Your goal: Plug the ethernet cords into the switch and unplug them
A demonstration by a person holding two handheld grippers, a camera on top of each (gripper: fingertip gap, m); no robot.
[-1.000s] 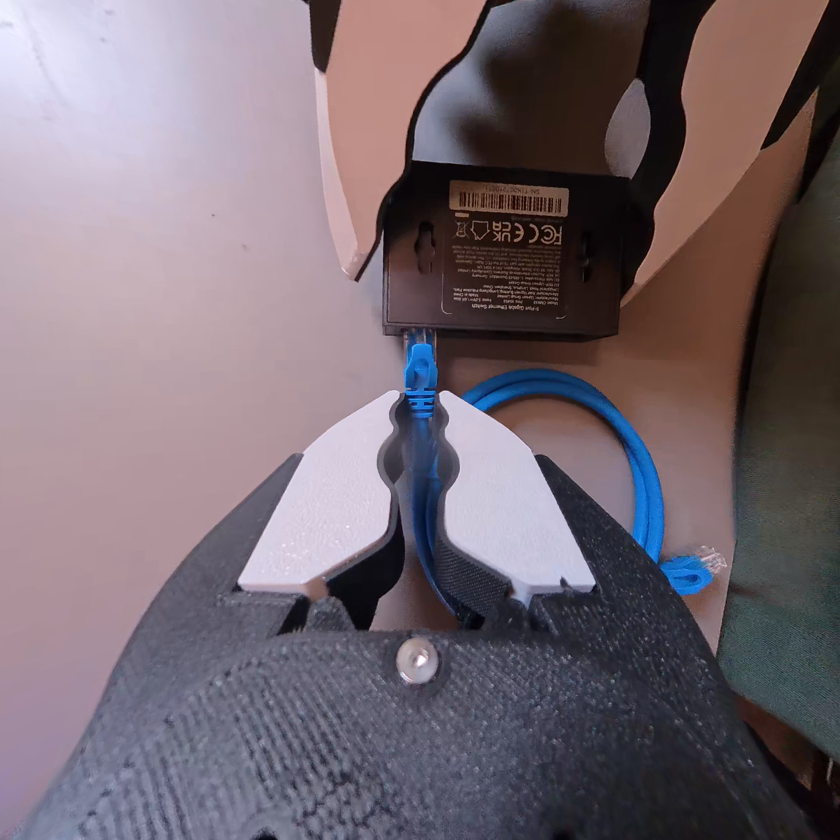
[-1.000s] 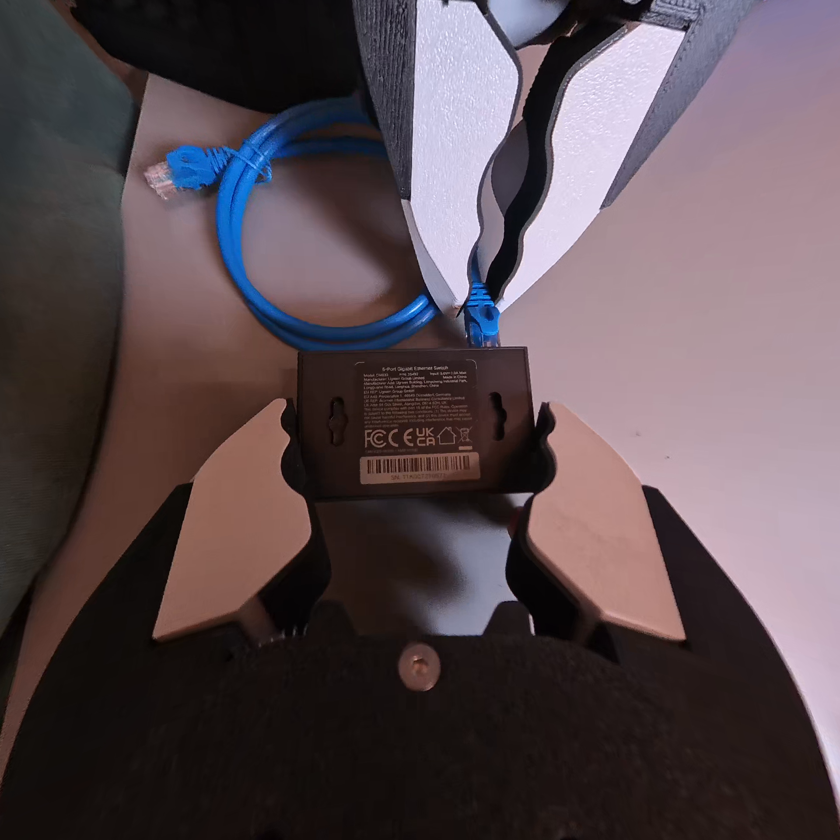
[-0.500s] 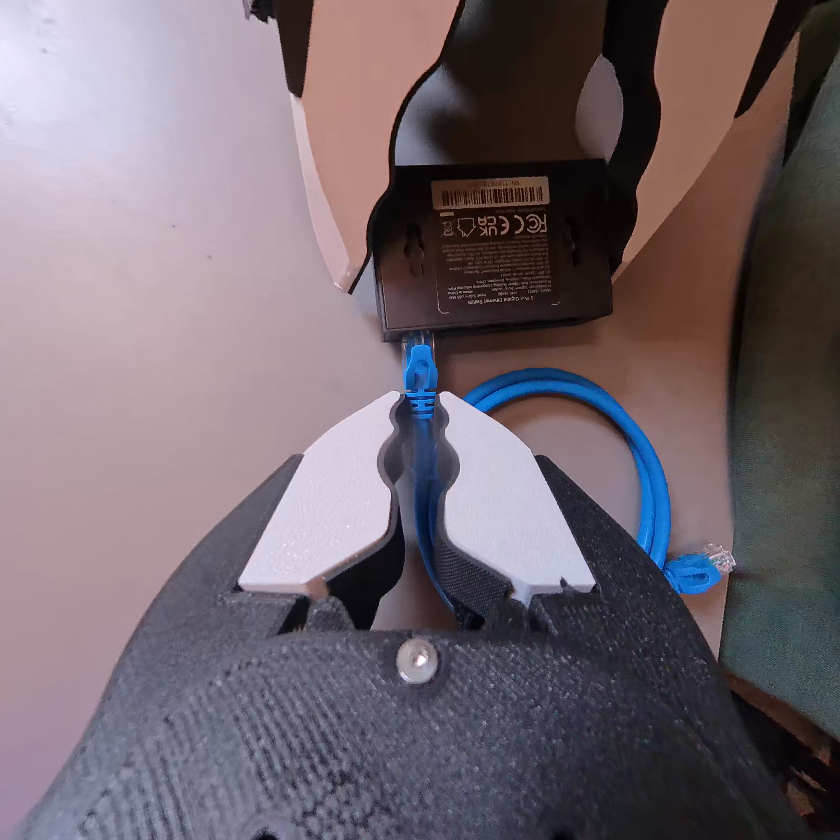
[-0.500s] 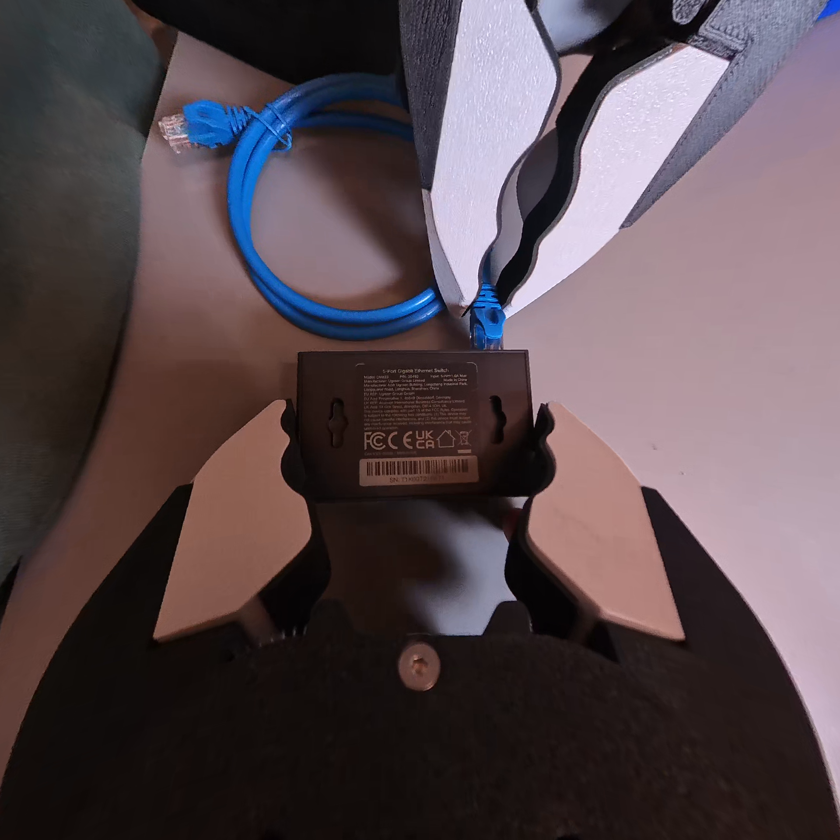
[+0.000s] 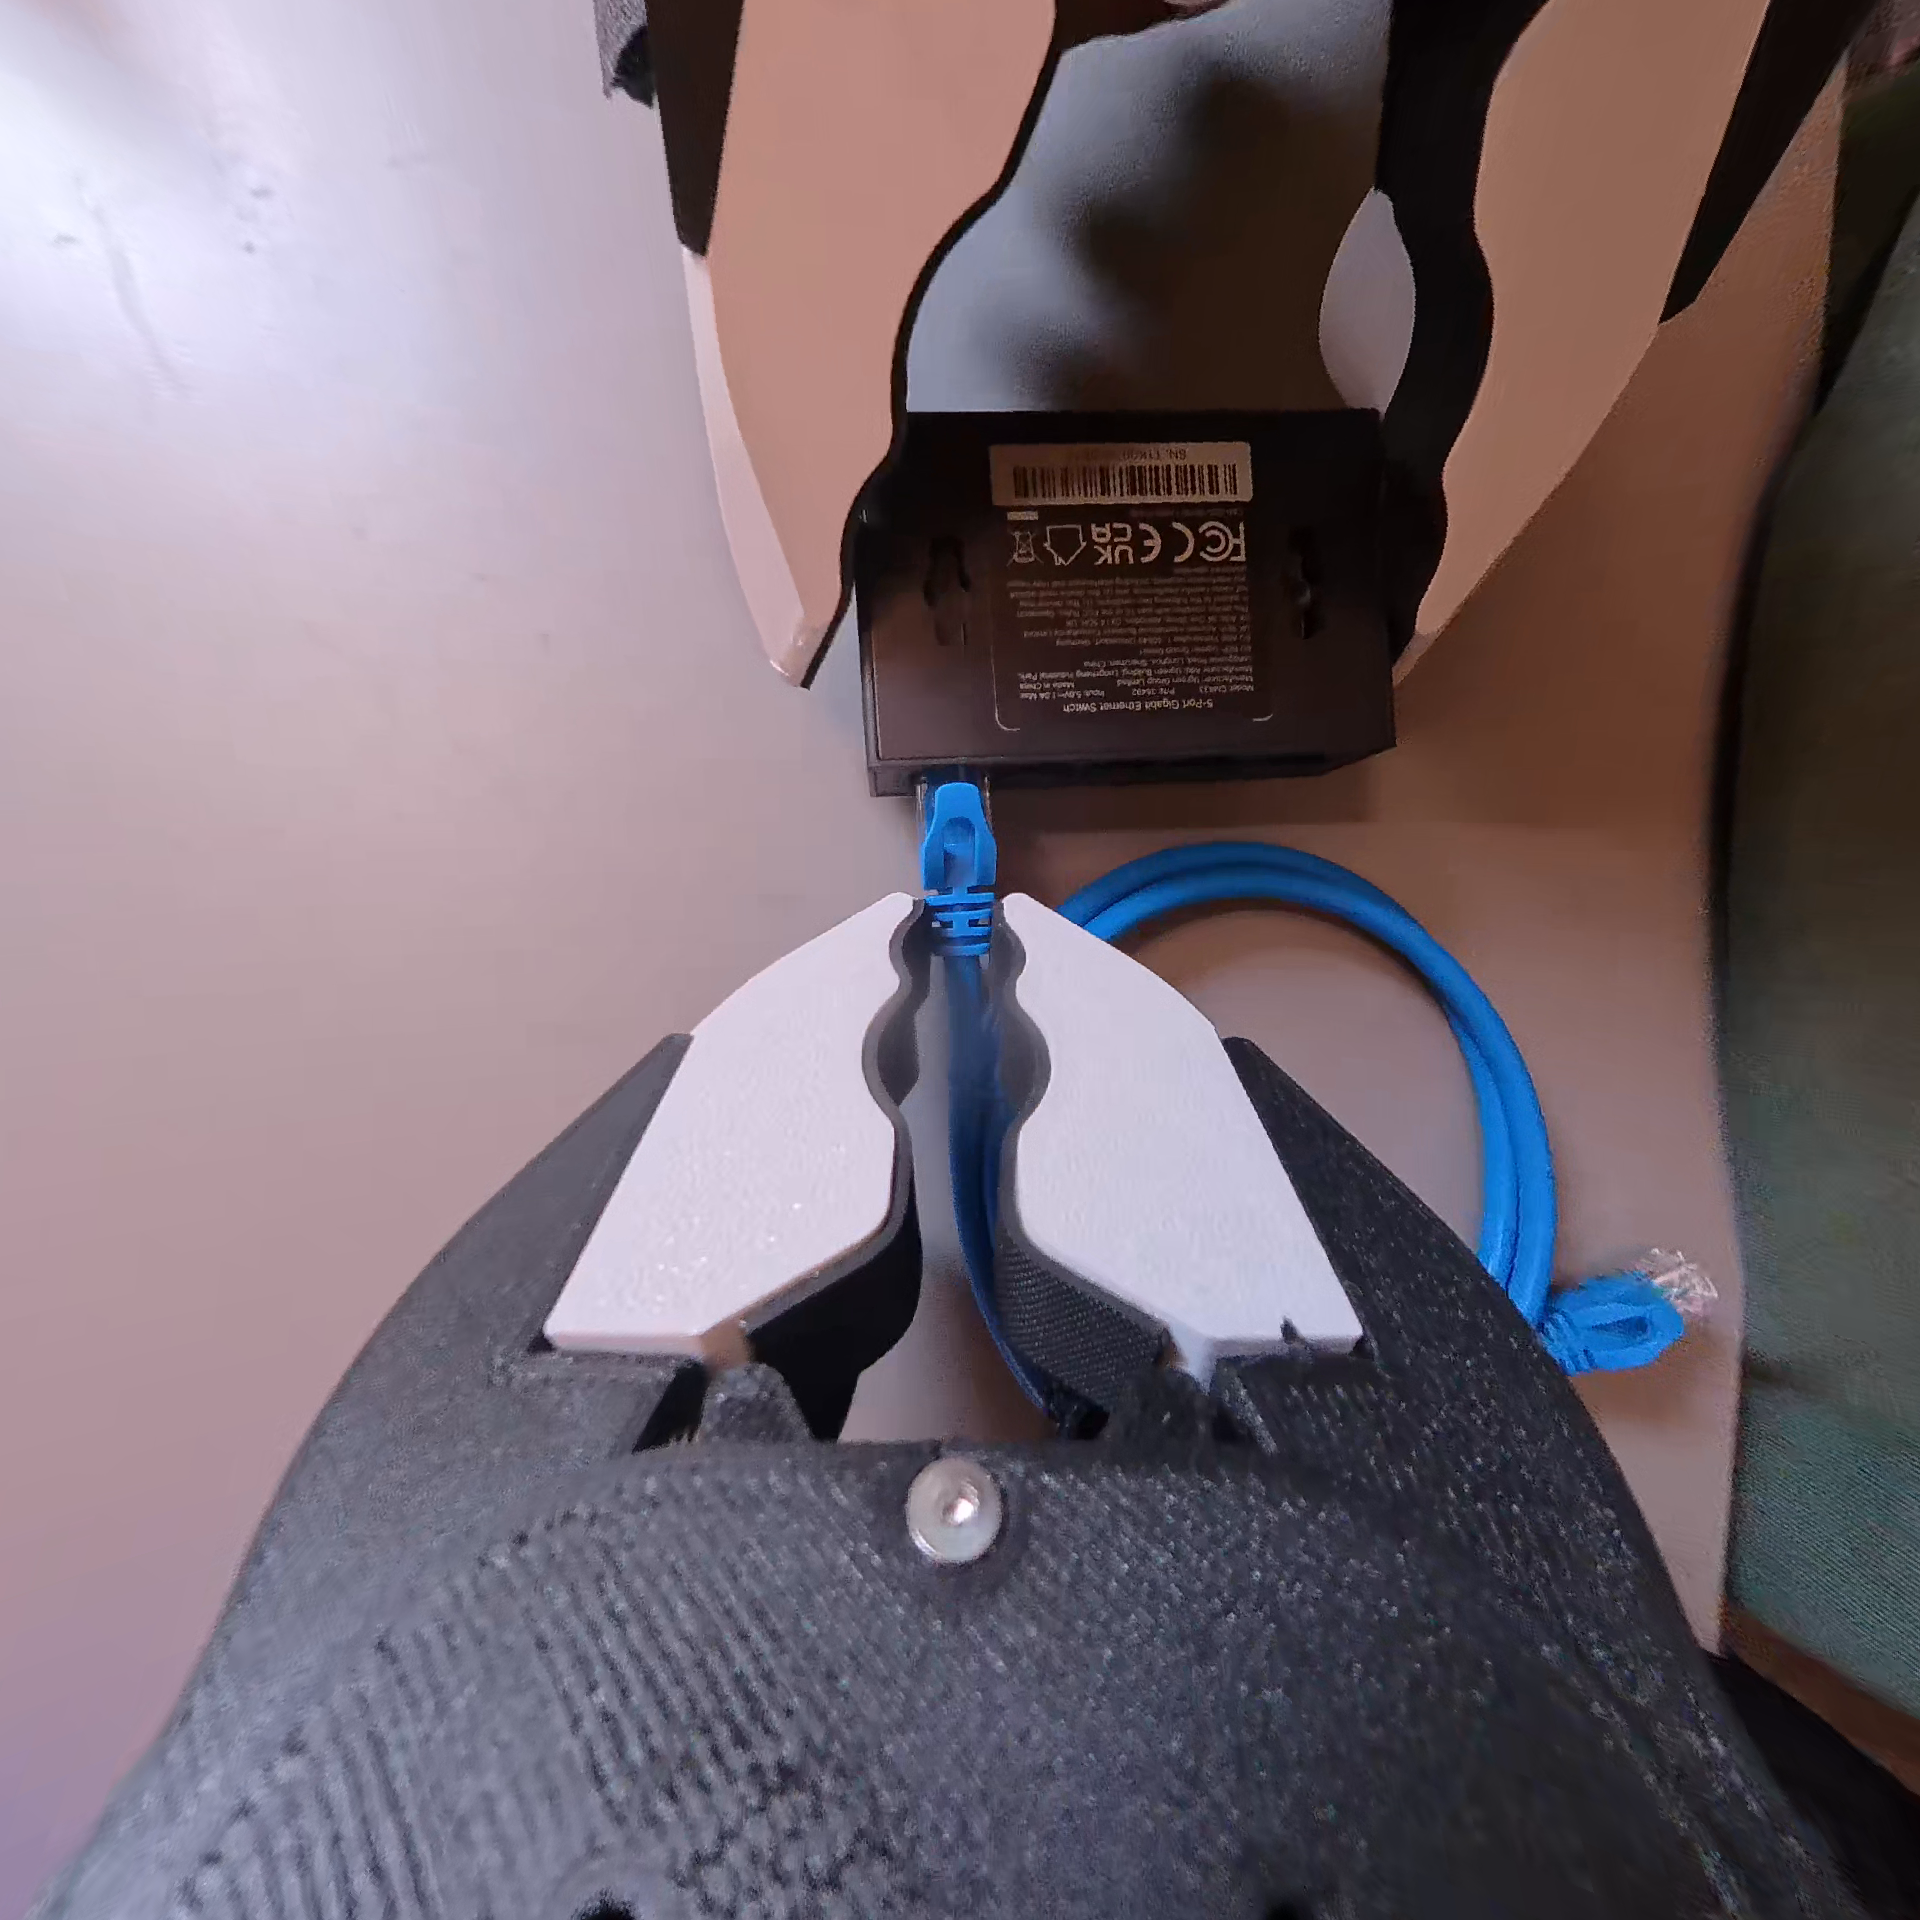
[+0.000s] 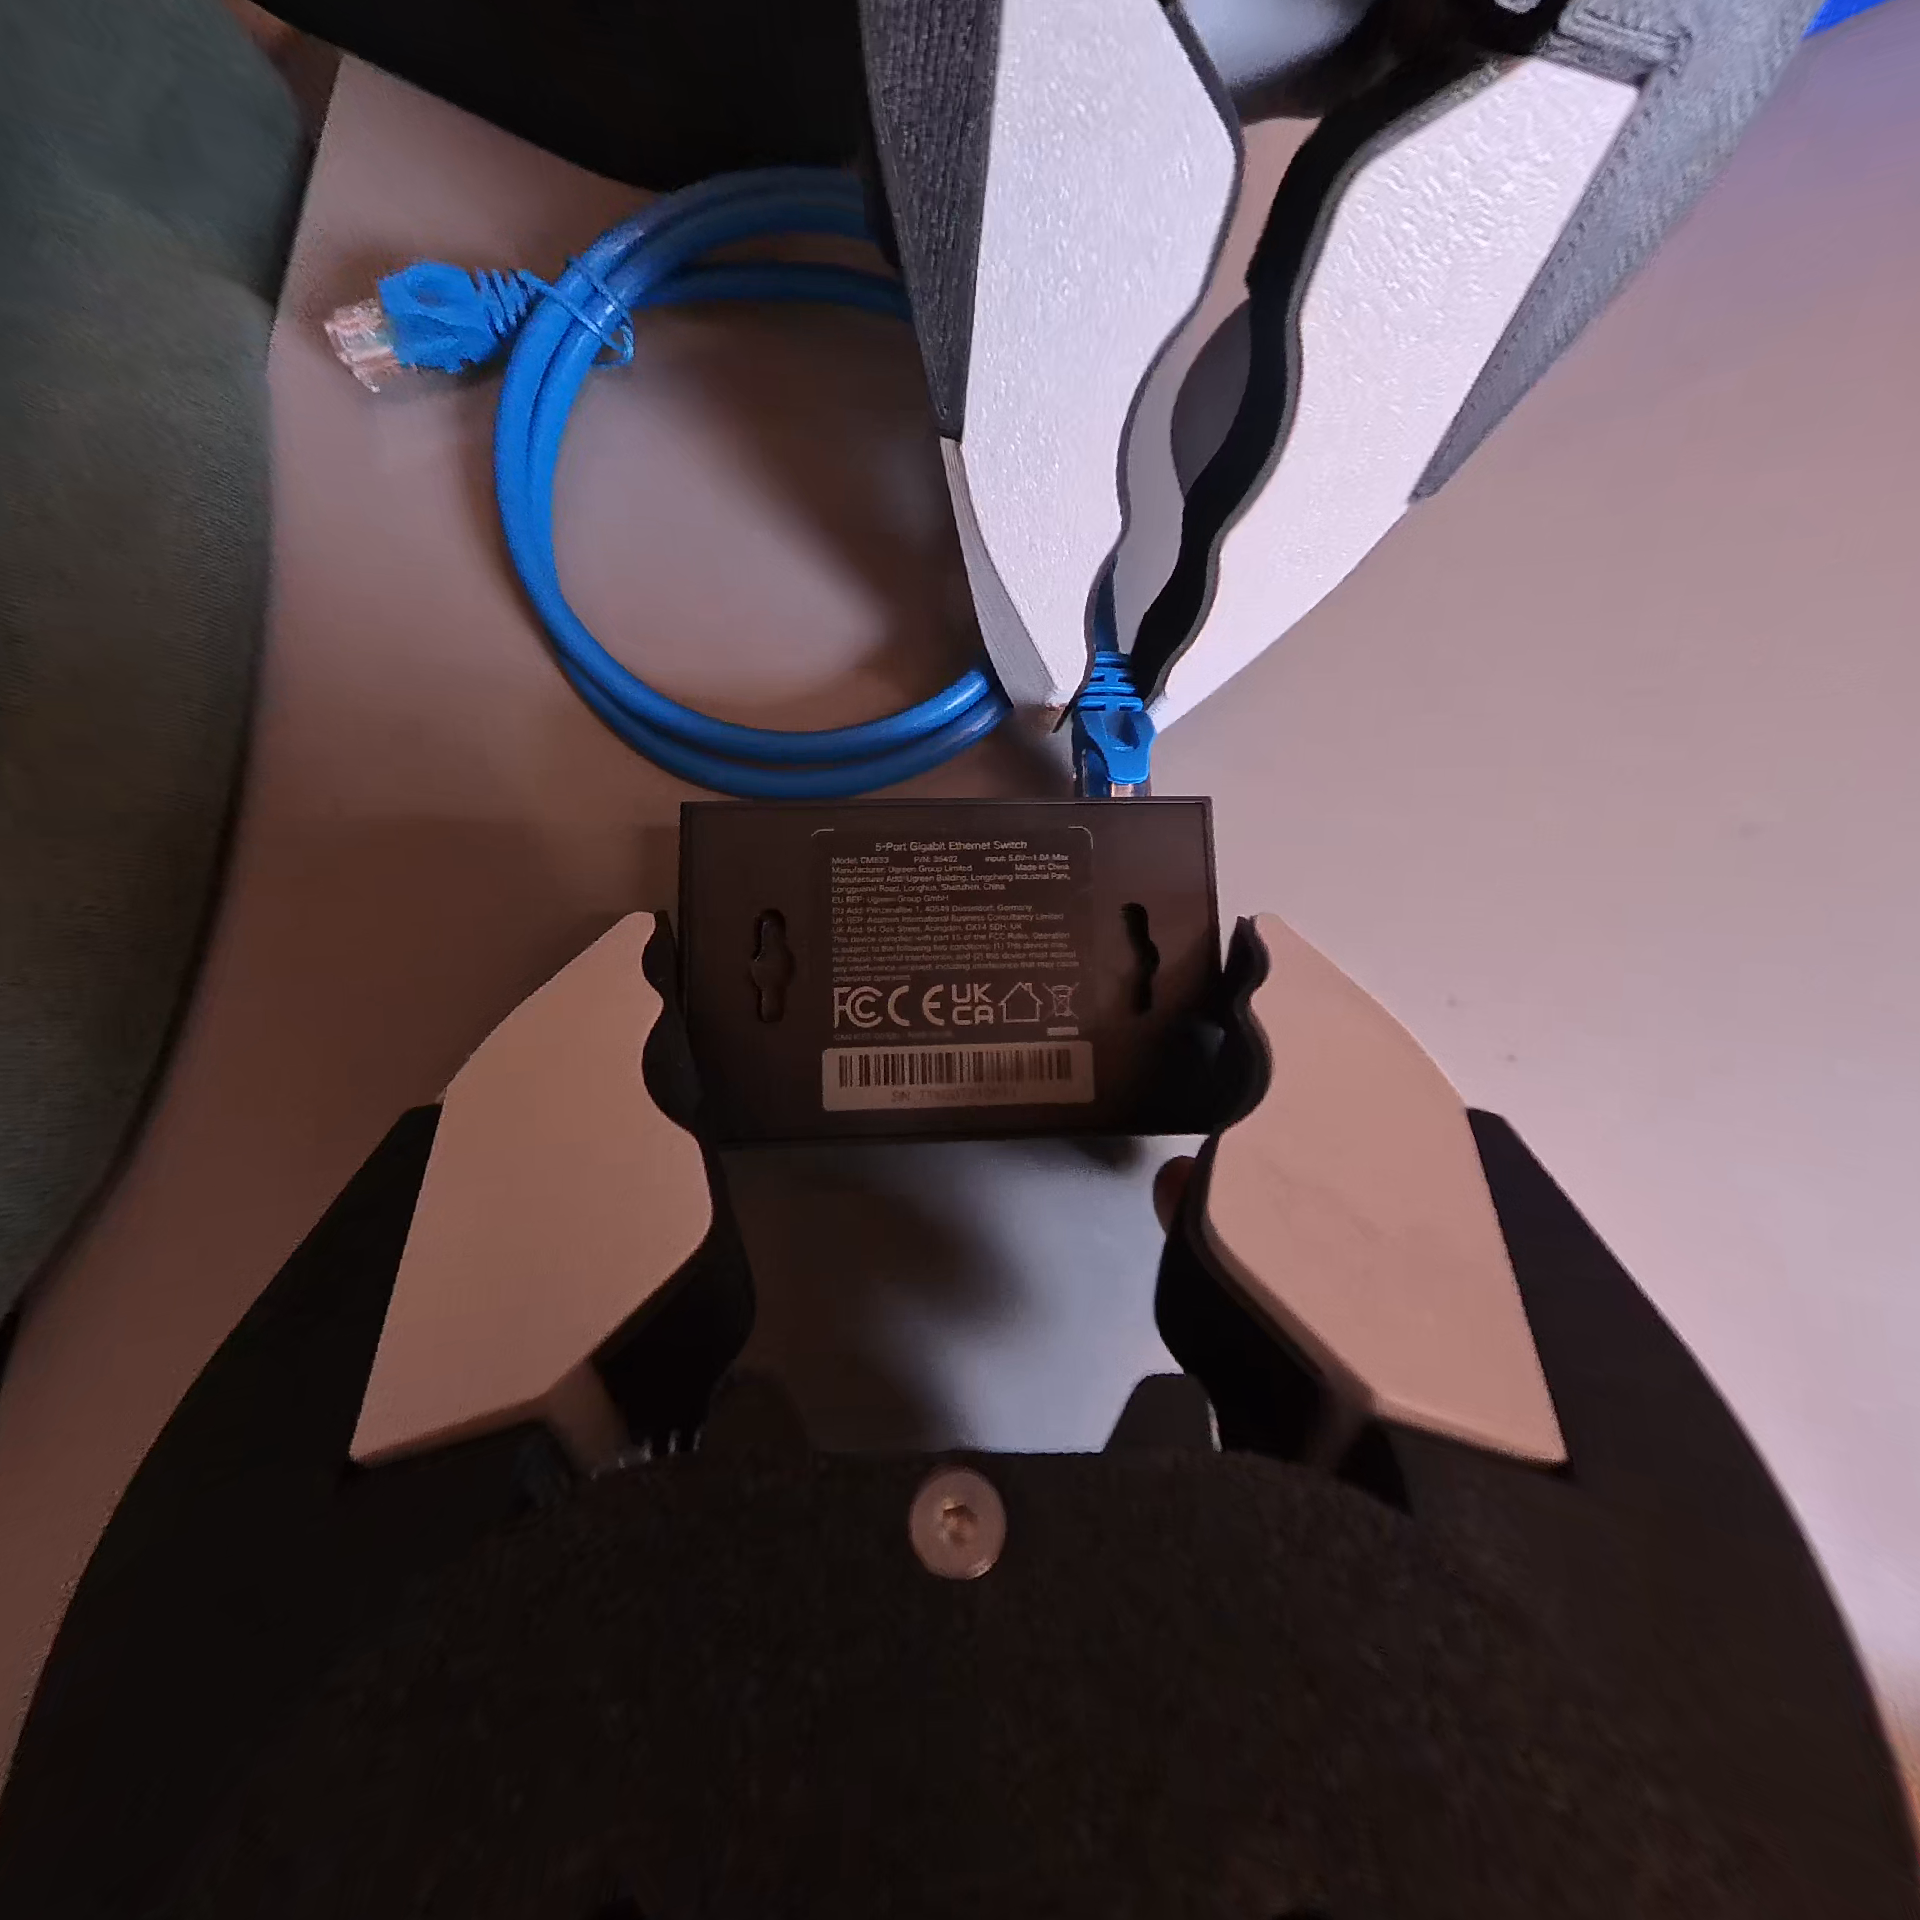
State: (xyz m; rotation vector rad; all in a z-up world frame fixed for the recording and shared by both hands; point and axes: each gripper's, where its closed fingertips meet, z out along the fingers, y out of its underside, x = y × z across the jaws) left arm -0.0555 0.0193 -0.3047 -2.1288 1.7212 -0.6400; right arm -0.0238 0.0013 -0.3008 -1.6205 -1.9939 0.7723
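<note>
A small black switch lies label side up on the table. My right gripper is shut on its two short sides, and the switch fills the space between its fingers. My left gripper is shut on the blue ethernet cord just behind its plug. The plug's tip sits in the switch's end port. In the right wrist view the plug meets the switch's far edge under the left gripper. The rest of the cord is coiled beside it, with its free plug lying loose.
The table is a plain pale surface. A green cushion-like thing runs along the table's edge near the coil; it also shows in the right wrist view. The free plug lies close to that edge.
The two grippers have shifted a little relative to each other while keeping their holds. The plug stays at the switch's port and the coil has hardly moved.
</note>
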